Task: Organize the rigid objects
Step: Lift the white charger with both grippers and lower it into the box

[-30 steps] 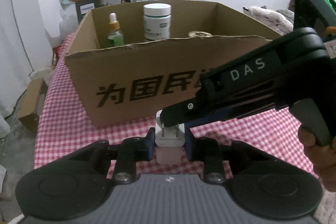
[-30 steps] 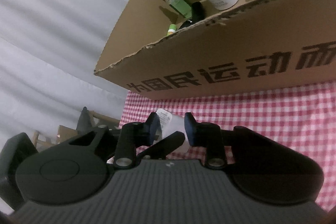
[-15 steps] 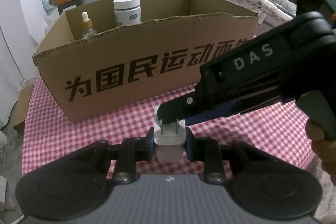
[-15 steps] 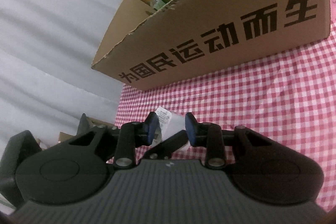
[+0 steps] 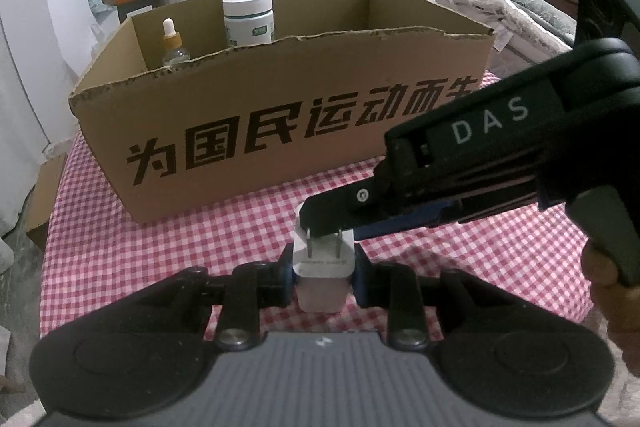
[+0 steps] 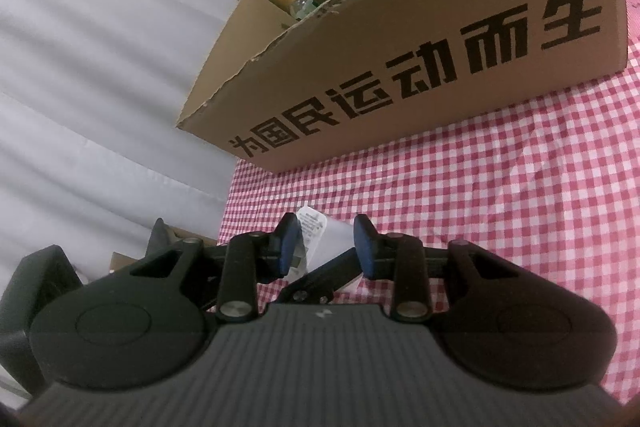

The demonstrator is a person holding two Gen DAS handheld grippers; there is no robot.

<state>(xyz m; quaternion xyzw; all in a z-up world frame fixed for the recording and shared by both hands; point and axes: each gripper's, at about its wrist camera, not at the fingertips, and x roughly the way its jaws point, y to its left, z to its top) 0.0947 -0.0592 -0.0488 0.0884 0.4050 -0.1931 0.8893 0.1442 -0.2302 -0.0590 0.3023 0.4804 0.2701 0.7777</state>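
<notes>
Compared with a second ago, both cameras are sitting farther back from the cardboard box [image 5: 280, 115], which is showing more of its printed front. The left claw [image 5: 322, 269] is staying clamped on the white plug adapter [image 5: 323, 273], prongs up, above the checkered worktop [image 5: 120, 247]. The right claw [image 6: 326, 245] is reaching in around the adapter's top; whether it is pinching is unclear. Inside the box, a dropper bottle [image 5: 174, 43] and a white jar [image 5: 249, 19] are standing upright.

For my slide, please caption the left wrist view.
Left gripper holds a white charger before the cardboard box.
</notes>
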